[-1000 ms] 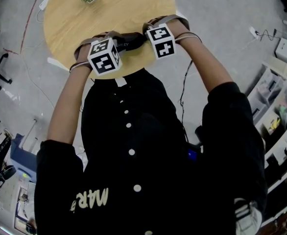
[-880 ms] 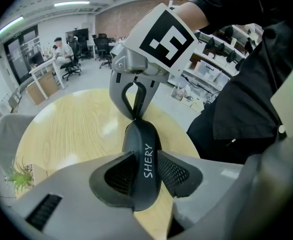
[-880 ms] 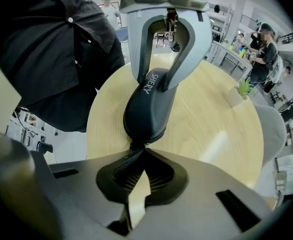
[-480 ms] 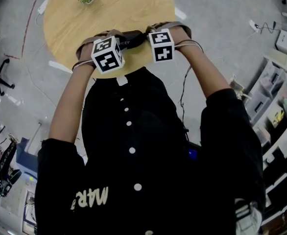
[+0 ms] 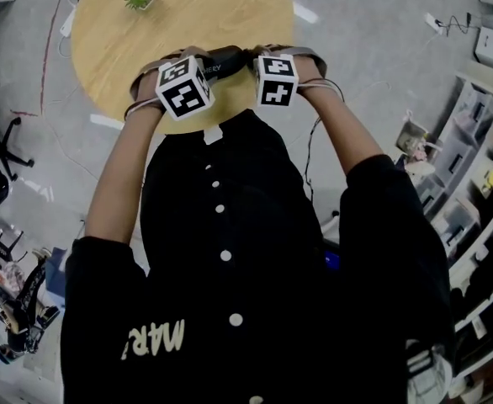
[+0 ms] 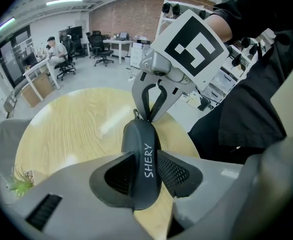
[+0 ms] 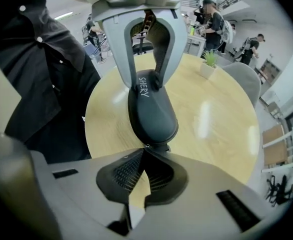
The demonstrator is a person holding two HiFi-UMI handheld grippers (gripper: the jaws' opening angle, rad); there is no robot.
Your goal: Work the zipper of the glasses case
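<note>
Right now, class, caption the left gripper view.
Left gripper clamps the glasses case; right gripper pinches its zipper pull.

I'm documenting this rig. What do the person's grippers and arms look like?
The left gripper and right gripper are grey plastic, their jaws lined with dark mesh-textured pads. Each carries a white cube with black square markers and has straps. The person wears a black short-sleeved shirt with white buttons. A thin dark cable hangs below the right arm.
</note>
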